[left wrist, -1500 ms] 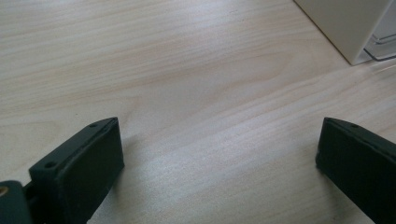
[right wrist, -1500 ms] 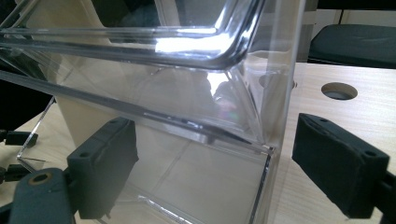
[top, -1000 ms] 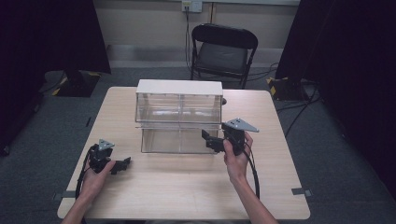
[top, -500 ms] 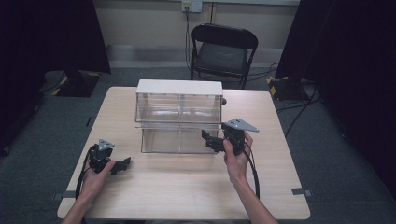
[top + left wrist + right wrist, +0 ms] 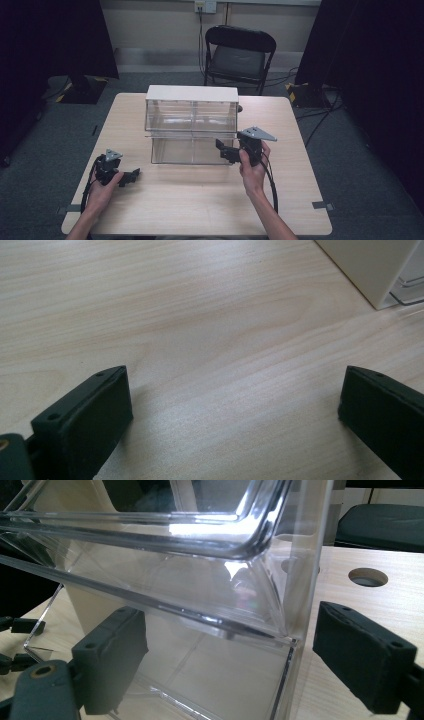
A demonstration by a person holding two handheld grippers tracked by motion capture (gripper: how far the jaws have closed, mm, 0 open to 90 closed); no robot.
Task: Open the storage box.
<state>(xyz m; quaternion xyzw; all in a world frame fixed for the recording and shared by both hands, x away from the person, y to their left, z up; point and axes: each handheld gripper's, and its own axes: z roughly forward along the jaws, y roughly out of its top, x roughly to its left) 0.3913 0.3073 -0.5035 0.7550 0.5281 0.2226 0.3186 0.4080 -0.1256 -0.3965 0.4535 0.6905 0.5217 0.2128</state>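
Nothing has visibly moved since the earlier frames: both hands and the clear box sit where they were in the high view.

At the middle of that view stands a clear plastic drawer unit [image 5: 191, 115] with a white top, and its lower drawer [image 5: 192, 149] is pulled out toward the person. The right gripper [image 5: 223, 150] is held at the drawer's right front corner, right of frame centre. In the right gripper view the jaws stand wide apart, one at the lower left and one at the lower right of the frame, with the drawer's clear corner [image 5: 292, 645] rising between them; I cannot tell whether either jaw touches the plastic.

The left gripper [image 5: 131, 176] rests low on the table [image 5: 200, 210] at the lower left of the high view, well apart from the drawer. Its jaws are spread wide over bare wood in the left gripper view, holding nothing, and the unit's white side [image 5: 372, 265] shows at the upper right of that frame.

The step in hand looks like working the pulled-out drawer with the right gripper, either pushing it home or drawing it further. The next move calls for a square, even push or pull along the drawer's run, since pressure at one corner may skew it in its slot. The unit is light and may slide, so the left gripper could brace it.
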